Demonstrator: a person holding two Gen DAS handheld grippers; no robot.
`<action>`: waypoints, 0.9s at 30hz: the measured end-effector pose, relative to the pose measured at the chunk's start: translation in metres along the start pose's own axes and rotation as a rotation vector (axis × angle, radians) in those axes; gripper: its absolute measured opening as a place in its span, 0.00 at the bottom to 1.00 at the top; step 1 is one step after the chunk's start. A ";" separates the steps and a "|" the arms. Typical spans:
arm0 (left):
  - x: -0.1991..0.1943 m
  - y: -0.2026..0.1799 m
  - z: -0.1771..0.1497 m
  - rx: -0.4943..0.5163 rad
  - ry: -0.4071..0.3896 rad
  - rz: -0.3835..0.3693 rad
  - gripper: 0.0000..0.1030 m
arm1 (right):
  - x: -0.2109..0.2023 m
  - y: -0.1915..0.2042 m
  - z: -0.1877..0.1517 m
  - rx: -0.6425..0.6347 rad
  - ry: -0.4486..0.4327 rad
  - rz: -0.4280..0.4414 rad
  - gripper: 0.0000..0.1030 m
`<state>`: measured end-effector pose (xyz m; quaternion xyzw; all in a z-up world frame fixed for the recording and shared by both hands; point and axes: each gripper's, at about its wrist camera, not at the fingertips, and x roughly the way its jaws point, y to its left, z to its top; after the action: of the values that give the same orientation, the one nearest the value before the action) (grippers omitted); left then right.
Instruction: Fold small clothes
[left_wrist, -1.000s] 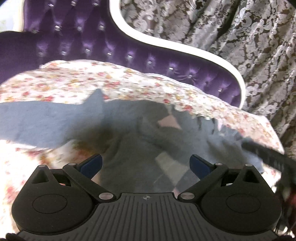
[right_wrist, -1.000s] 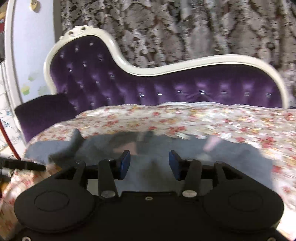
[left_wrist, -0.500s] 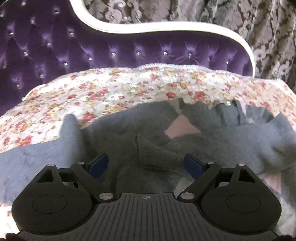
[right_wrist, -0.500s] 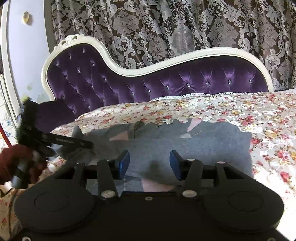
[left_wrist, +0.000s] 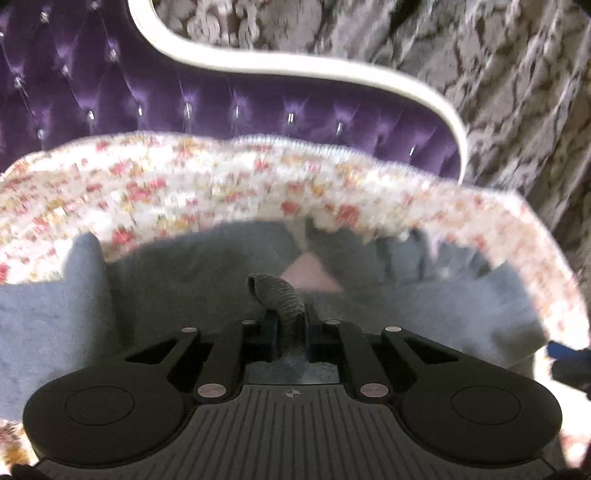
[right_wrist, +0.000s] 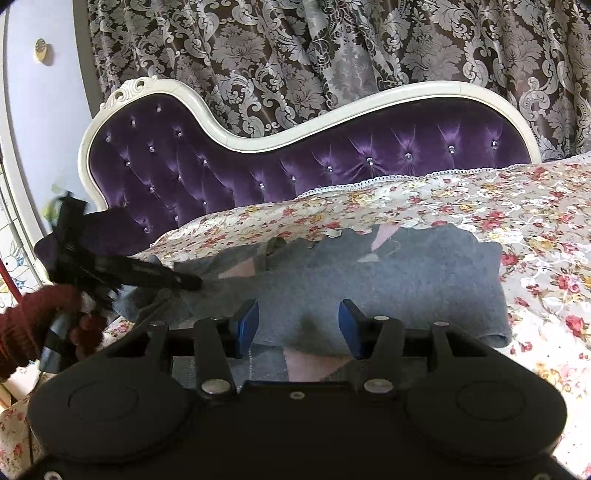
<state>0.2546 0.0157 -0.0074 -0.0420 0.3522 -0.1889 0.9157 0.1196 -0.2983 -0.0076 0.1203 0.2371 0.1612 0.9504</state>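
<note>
Grey sweater (right_wrist: 388, 291) spread flat on the flowered bedspread (right_wrist: 480, 206), long axis running side to side in front of the purple headboard (right_wrist: 258, 162). Ribbed cuff (left_wrist: 284, 299) of a sleeve rising straight ahead of the left gripper (left_wrist: 290, 332), jaws closing on it and pinching the knit. Right gripper (right_wrist: 297, 325) half spread over the hem with nothing between the blue pads (right_wrist: 245, 325). Left nearer the sleeve, so likely the one to carry it across the body. No brand, label or writing readable anywhere.

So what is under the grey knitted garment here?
The grey knitted garment lies on a floral bedspread, visible all round it. Pink patches show on it. Whatever lies directly beneath is covered.
</note>
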 end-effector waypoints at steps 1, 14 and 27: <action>-0.010 0.001 0.002 -0.004 -0.018 -0.004 0.11 | -0.002 -0.001 0.001 -0.005 -0.002 -0.005 0.55; 0.004 0.028 -0.002 -0.025 0.032 0.084 0.11 | 0.021 -0.074 0.035 0.055 0.029 -0.264 0.58; 0.005 0.029 -0.004 -0.022 0.035 0.067 0.17 | 0.051 -0.111 0.041 0.122 0.165 -0.362 0.11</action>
<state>0.2648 0.0411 -0.0198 -0.0368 0.3715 -0.1548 0.9147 0.2100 -0.3884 -0.0277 0.1196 0.3411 -0.0174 0.9322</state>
